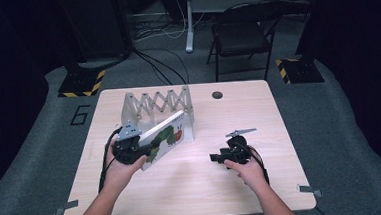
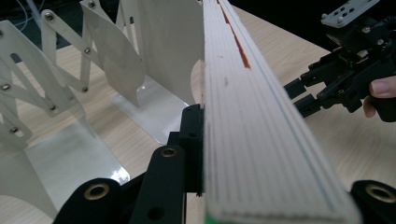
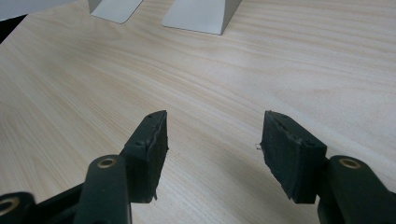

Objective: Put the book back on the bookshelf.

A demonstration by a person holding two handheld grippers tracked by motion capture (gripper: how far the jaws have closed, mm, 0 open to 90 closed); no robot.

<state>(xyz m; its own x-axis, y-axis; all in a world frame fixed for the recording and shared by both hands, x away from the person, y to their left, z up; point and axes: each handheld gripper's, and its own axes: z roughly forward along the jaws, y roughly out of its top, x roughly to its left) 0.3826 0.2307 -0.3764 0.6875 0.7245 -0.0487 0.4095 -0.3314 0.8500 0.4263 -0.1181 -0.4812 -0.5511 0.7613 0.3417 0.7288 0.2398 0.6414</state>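
Book: a thick board book [image 1: 166, 137] with a white cover bearing a green caterpillar and a red spot; in the left gripper view its page edge [image 2: 252, 116] shows as stacked pale boards with a red streak near the far end and a green strip at the near corner.
Book, place: held off the surface, tilted, its far end at the rack's right-hand end, its near end in the left tongs.
Rack: a white accordion rack [image 1: 157, 105] with crossed, riveted slats and upright dividers standing on flat feet, near the far edge of the surface [image 1: 193, 187].
Rack, contents: the slots seen in the left gripper view [image 2: 70, 93] hold nothing; whether the book's far end sits in a slot I cannot tell.
Left tongs: the left tongs [image 1: 140, 149] are clamped on the book's near end, one black jaw pressed flat to its side.
Right tongs: the right tongs [image 3: 212, 149] stand apart with bare wood between them, right of the rack and well clear of the book, low over the surface.
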